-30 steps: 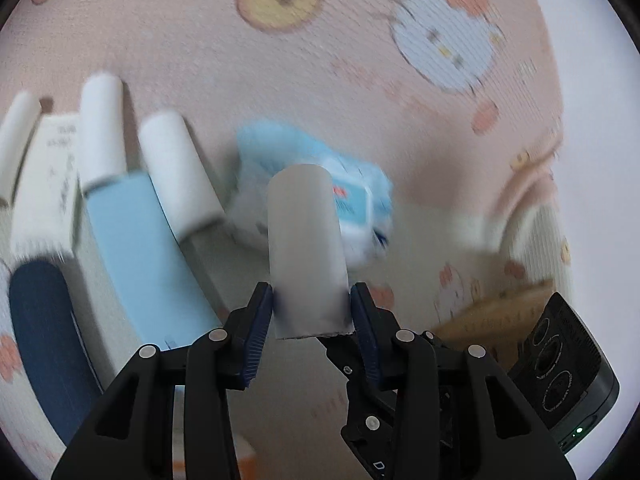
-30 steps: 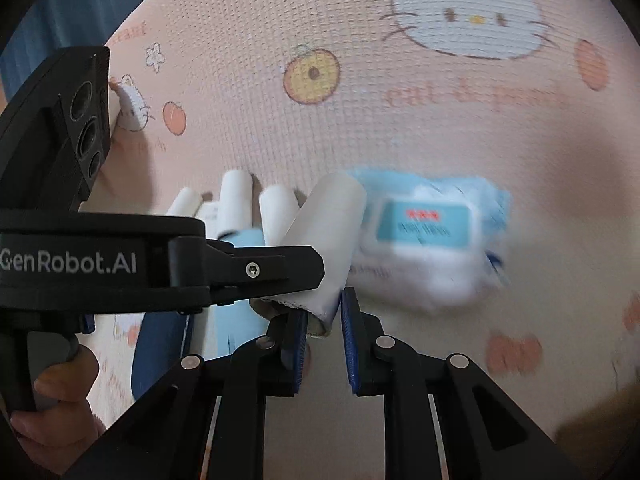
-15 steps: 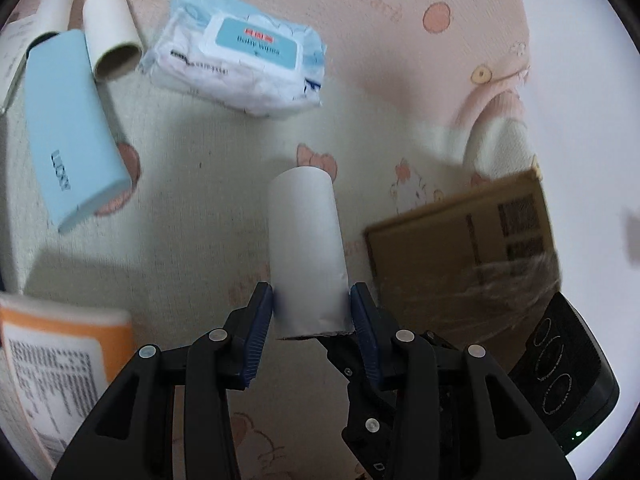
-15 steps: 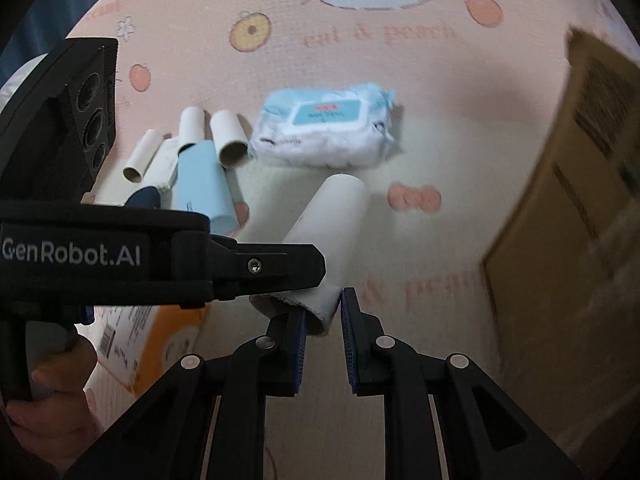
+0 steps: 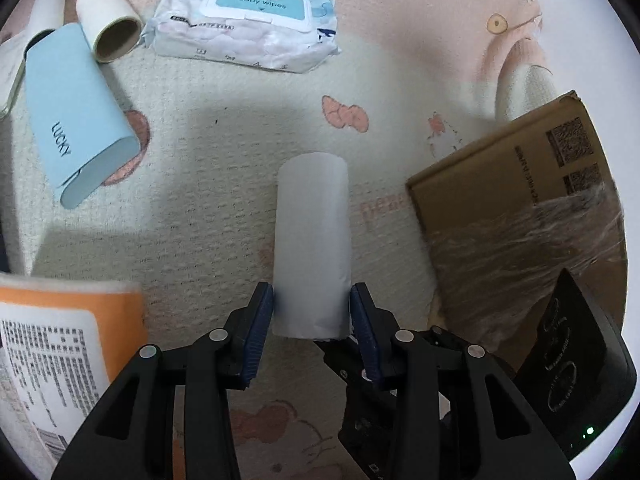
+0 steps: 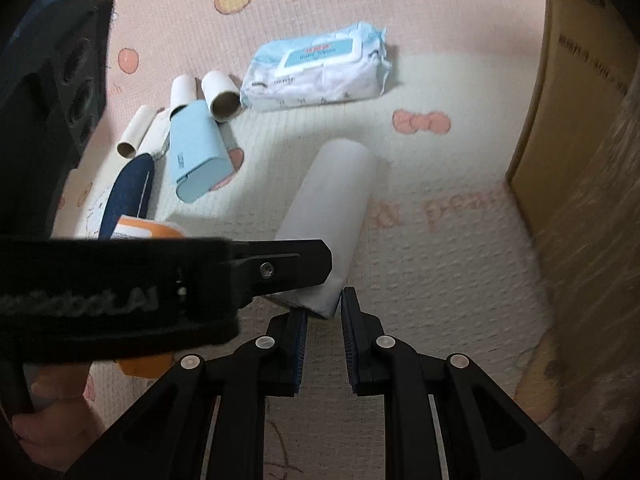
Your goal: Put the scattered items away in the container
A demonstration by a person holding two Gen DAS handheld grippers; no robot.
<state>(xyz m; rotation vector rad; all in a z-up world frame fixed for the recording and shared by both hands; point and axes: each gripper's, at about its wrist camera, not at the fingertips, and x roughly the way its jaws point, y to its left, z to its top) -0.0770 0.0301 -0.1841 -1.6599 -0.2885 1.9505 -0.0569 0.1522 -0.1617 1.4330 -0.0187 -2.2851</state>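
My left gripper (image 5: 312,320) is shut on a white paper roll (image 5: 312,240) and holds it above the mat, left of the cardboard box (image 5: 520,208). The same roll (image 6: 332,208) shows in the right wrist view, with the left gripper's body across the frame. My right gripper (image 6: 323,328) sits just below the roll's near end, its jaws a narrow gap apart with nothing between them. A baby wipes pack (image 5: 248,20), a light blue case (image 5: 76,120) and cardboard tubes (image 5: 108,28) lie on the mat.
An orange-and-white package (image 5: 60,340) lies at the lower left. A dark blue item (image 6: 128,192) lies beside the blue case (image 6: 196,156). The box wall (image 6: 580,120) rises on the right. The pink cartoon mat (image 5: 240,160) covers the floor.
Both grippers rose and moved back from the scattered items toward the cardboard box, the left still holding the roll. The box came into view on the right.
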